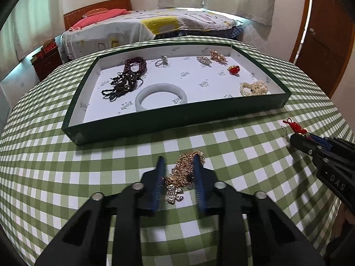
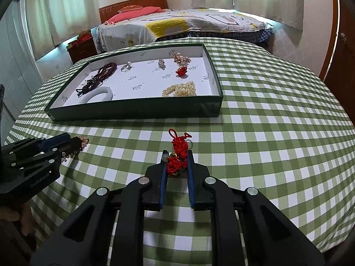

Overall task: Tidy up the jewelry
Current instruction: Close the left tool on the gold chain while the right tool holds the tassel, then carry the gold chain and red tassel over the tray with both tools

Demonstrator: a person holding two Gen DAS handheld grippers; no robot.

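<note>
A gold chain necklace (image 1: 185, 173) lies in a heap on the green checked tablecloth. My left gripper (image 1: 179, 163) straddles it, jaws open, one blue finger on each side. A red knotted cord charm (image 2: 178, 153) lies on the cloth between the blue fingers of my right gripper (image 2: 176, 156), whose jaws stand close around it. The charm's red tip (image 1: 296, 127) shows in the left wrist view beyond the right gripper (image 1: 310, 139). A dark green tray (image 1: 182, 114) with a white floor holds a dark bead necklace (image 1: 128, 75), a pale jade bangle (image 1: 160, 96), a pearl strand (image 1: 254, 88), a ring, brooches and a red ornament.
The tray (image 2: 137, 112) sits at the far middle of the table. The left gripper (image 2: 44, 150) shows at the left of the right wrist view, over the gold necklace (image 2: 83, 141). A bed (image 1: 155, 24) and a bedside cabinet (image 1: 47, 61) stand beyond the table, a wooden door at right.
</note>
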